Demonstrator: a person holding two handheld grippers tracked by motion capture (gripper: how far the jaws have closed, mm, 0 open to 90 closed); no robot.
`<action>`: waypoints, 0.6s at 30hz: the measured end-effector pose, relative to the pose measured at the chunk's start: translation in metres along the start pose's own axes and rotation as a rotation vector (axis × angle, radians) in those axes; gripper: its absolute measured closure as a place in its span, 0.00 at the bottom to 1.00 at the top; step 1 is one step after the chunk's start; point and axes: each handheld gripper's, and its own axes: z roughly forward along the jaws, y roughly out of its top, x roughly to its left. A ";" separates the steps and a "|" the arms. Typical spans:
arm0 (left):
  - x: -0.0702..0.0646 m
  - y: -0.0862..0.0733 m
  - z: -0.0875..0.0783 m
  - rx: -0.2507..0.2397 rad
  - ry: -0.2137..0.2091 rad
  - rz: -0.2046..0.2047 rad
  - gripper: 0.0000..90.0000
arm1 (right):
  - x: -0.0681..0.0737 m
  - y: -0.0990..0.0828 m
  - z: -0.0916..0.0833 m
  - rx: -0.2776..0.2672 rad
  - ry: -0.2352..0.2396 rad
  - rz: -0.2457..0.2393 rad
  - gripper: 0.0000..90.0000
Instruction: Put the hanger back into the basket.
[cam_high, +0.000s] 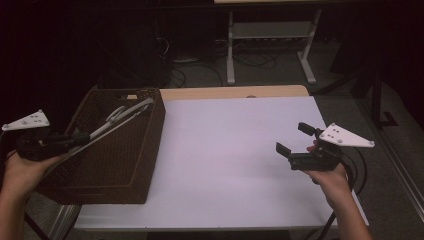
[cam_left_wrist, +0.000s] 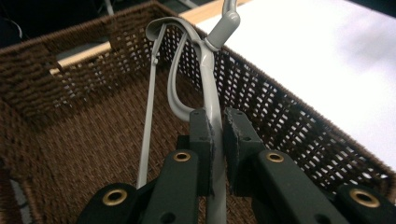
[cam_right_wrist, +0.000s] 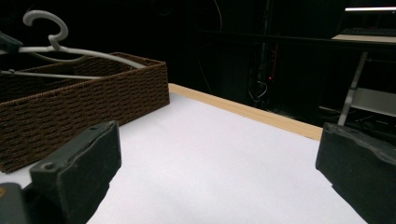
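A grey clothes hanger (cam_high: 121, 116) hangs over the brown wicker basket (cam_high: 156, 120) at the table's left, its hook end above the basket's far right corner. My left gripper (cam_high: 82, 136) is shut on one arm of the hanger (cam_left_wrist: 208, 74), with the pads (cam_left_wrist: 204, 135) pressed against it over the basket's inside (cam_left_wrist: 84, 140). My right gripper (cam_high: 294, 138) is held above the right part of the white table top (cam_high: 235, 150), open with nothing between its jaws. In the right gripper view the hanger (cam_right_wrist: 51, 44) shows above the basket (cam_right_wrist: 93, 102), far beyond my right gripper (cam_right_wrist: 219, 163).
A strip of wooden table edge (cam_high: 235, 92) runs along the far side. Behind it stand the white legs of another table (cam_high: 230, 55), with cables on the dark floor. The basket's front corner juts past the table's near left edge.
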 end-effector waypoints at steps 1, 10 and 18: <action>0.001 -0.001 0.003 0.010 0.000 0.000 0.92 | 0.000 0.000 0.000 0.001 0.000 0.003 0.00; 0.005 -0.002 0.023 0.067 -0.011 0.005 0.92 | 0.000 0.000 -0.001 -0.002 0.000 0.000 0.00; 0.009 -0.006 0.033 0.081 -0.021 -0.002 0.91 | -0.001 0.000 -0.001 -0.005 -0.003 -0.002 0.00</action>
